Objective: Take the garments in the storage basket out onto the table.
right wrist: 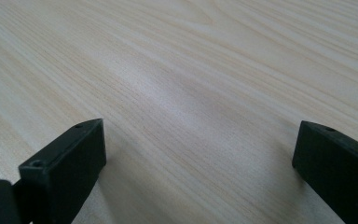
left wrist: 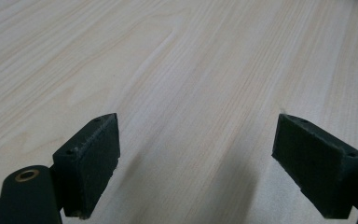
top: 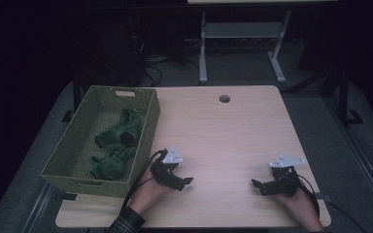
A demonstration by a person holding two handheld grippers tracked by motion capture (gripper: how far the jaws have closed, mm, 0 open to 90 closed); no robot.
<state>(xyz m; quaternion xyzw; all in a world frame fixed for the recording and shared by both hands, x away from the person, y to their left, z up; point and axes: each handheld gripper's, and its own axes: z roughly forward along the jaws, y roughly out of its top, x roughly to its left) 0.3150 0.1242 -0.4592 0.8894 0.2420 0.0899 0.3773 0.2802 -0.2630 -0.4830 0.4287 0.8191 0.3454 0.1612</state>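
Green cloth pieces (top: 118, 145): crumpled in my woven green basket (top: 73, 145), at the table's (top: 223, 141) left edge.
Handling: probably soft, light, limp; I'd pinch a raised fold.
Left gripper (top: 178, 176): jaws spread wide, empty, beside the basket.
Right gripper (top: 267, 184): jaws wide apart, empty, low over bare wood.

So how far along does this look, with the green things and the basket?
Done: the green cloth items already lie inside the green basket. In hand: nothing; the left gripper and right gripper are both open over bare table. Nothing visibly left to put away.
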